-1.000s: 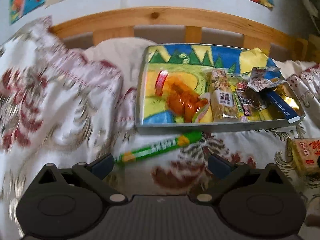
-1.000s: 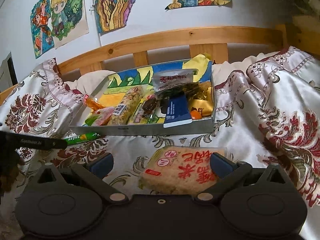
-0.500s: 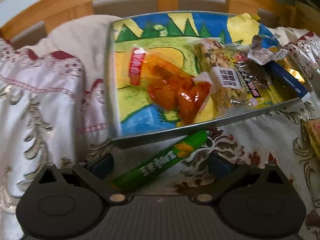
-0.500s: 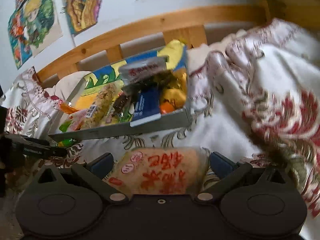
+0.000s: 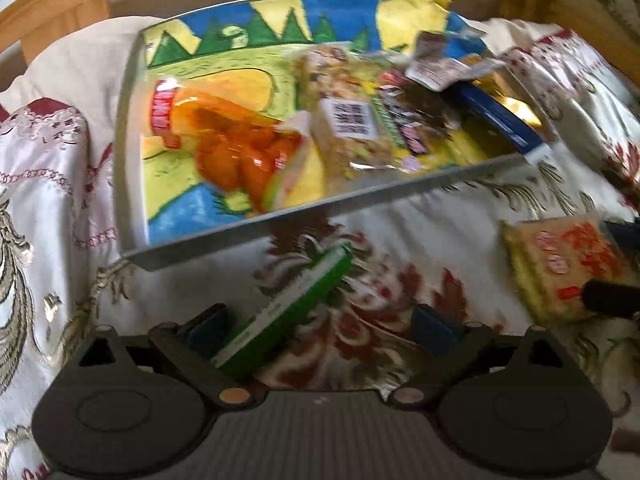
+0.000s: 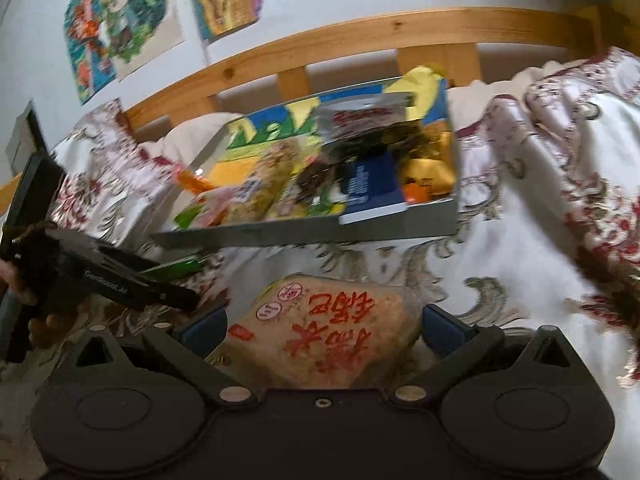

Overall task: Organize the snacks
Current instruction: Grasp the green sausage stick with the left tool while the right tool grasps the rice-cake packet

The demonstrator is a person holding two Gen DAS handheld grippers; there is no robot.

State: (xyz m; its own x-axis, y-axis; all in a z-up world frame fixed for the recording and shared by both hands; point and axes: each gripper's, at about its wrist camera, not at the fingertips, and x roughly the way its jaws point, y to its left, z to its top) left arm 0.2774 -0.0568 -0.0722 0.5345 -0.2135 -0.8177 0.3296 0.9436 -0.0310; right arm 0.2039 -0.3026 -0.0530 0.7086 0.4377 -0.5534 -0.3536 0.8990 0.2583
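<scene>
Since a second ago, moved in low over the long green snack stick [image 5: 288, 316], the left gripper [image 5: 320, 328], its jaws just narrowed a little yet spread wide, the stick slanting between them nearer the left finger, not pinched. Lying on the white satin bedspread with red and gold flowers [image 5: 440, 240], just near of the shallow grey tray with a painted blue, green and yellow floor [image 5: 280, 228]. Inside the tray: an orange-filled clear bag [image 5: 232, 152] at left, a pale grain bar with a white label [image 5: 348, 120] in the middle, darker packets and a blue flat box [image 5: 496, 116] at right. To the right on the spread, a square tan rice-cracker pack with red characters [image 6: 324, 332], framed by the right gripper [image 6: 320, 328], jaws spread, pads not pressing it. Behind the tray, a wooden bed rail [image 6: 360, 40] and bright drawings on a white wall [image 6: 120, 24].
</scene>
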